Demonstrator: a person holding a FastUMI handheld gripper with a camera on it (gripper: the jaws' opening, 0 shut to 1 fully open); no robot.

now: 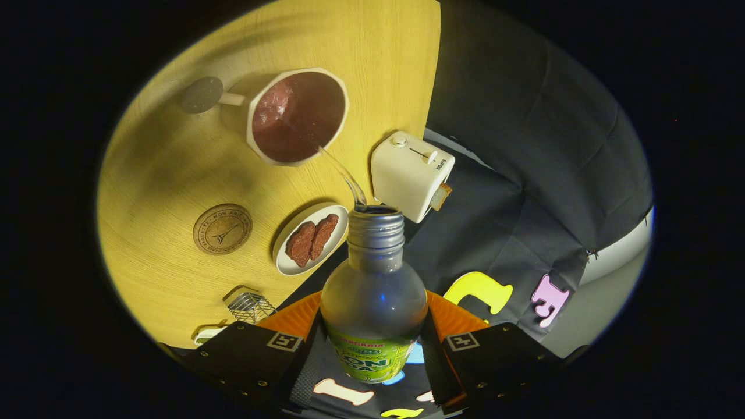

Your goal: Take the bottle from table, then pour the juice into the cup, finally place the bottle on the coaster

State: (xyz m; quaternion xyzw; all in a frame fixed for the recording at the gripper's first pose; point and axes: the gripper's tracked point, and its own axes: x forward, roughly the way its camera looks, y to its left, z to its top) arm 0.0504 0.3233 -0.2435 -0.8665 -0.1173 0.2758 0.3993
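Presently: gripper (372,349) clamped on both sides of the bottle (374,291), which was tipped forward, its open mouth sending a thin stream into the cup (298,116) beyond. Coaster (222,228) lay left of a plate (285,262) bearing brown slices; white toaster (410,174) stood right, at the table (174,174) edge.

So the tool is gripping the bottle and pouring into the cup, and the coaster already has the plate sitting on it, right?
Not quite. In the gripper view the coaster is bare; the plate sits beside it on the table. The tool does grip the bottle, pouring into the cup.
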